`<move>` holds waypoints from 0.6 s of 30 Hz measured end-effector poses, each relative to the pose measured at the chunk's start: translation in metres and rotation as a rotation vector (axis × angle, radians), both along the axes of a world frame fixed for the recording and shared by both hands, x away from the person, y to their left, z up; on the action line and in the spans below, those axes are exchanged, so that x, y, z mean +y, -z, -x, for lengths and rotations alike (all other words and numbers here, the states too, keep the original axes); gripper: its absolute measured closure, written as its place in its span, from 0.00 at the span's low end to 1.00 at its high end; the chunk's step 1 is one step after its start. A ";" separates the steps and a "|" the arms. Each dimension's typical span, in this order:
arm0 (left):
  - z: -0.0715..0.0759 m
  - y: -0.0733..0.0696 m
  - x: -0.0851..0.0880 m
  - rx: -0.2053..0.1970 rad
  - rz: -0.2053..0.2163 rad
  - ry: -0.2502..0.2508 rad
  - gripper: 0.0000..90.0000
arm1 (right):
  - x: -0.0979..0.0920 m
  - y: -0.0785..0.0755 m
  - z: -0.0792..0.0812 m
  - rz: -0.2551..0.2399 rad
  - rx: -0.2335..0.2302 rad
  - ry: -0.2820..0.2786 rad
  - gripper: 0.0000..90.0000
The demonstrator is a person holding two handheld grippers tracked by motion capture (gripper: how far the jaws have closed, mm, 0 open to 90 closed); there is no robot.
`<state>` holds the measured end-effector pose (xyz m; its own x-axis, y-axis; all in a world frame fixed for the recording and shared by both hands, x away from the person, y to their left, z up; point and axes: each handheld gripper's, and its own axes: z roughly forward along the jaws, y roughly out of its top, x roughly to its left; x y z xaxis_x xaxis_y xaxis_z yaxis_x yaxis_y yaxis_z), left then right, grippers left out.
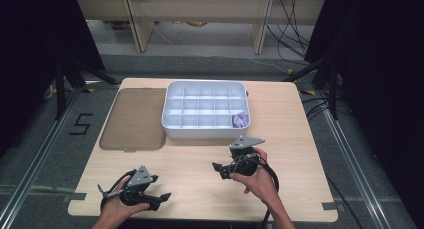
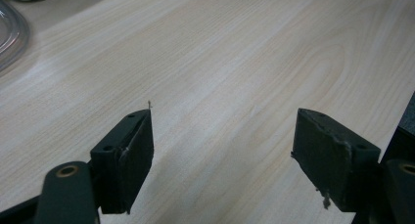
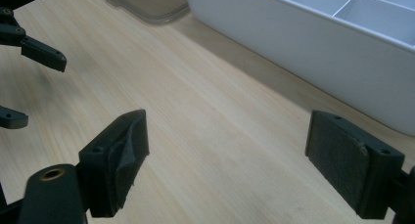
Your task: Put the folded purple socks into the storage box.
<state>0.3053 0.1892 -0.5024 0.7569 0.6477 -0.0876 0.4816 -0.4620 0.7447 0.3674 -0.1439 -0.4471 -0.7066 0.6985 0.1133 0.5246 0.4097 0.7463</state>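
Observation:
My left gripper [image 1: 161,187] rests near the table's front left edge, held by a hand, jaws pointing right. In the left gripper view its jaws [image 2: 222,131] stand wide apart over bare wood: open and empty. My right gripper [image 1: 219,171] is just in front of the white compartment tray [image 1: 206,131], jaws pointing left. They [image 3: 227,136] are open too, with nothing between them. A small purple thing [image 1: 241,120] lies in the tray's front right compartment.
A translucent brownish lid [image 1: 132,119] lies flat left of the tray, touching its side. The wooden table [image 1: 200,194] is bare between the two grippers. The tray's white wall [image 3: 313,43] rises close ahead of the right gripper, and the left gripper's jaws [image 3: 34,53] show farther off.

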 end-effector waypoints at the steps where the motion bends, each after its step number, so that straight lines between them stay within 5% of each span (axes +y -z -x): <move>1: 0.000 0.000 -0.001 -0.001 0.008 -0.001 0.25 | 0.000 0.002 0.000 -0.001 -0.001 -0.008 0.19; 18: 0.002 0.000 -0.001 0.000 -0.005 0.005 0.25 | -0.005 0.023 0.015 -0.001 0.025 -0.008 0.18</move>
